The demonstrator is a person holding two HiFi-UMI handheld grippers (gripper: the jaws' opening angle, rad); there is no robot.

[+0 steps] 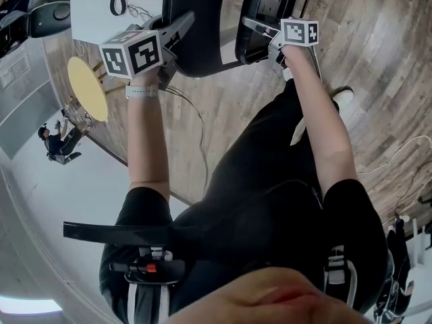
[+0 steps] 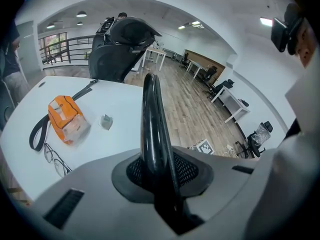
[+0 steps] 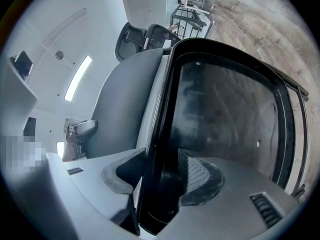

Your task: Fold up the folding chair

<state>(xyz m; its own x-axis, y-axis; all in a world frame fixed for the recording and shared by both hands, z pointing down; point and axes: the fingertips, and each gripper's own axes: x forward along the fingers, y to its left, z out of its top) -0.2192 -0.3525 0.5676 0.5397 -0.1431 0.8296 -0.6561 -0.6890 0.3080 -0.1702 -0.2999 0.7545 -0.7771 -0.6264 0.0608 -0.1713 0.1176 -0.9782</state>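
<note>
The black folding chair stands in front of me at the top of the head view, its backrest (image 1: 202, 25) at the left and its seat (image 1: 260, 12) at the right. My left gripper (image 1: 183, 24) is shut on the backrest's thin black edge (image 2: 150, 109), which rises upright between the pads in the left gripper view. My right gripper (image 1: 251, 25) points level and is shut on the seat's black rim (image 3: 160, 134). The rim runs between the two pads in the right gripper view, where the seat's underside (image 3: 225, 109) fills the picture and the grey backrest (image 3: 125, 99) lies to its left.
A white table (image 2: 120, 104) behind the chair carries an orange pouch (image 2: 67, 121), glasses (image 2: 55, 159) and a small grey block (image 2: 105, 121). A black office chair (image 2: 120, 49) stands beyond it. A round yellow top (image 1: 88, 86) and a cable (image 1: 196, 120) are at the left on the wooden floor.
</note>
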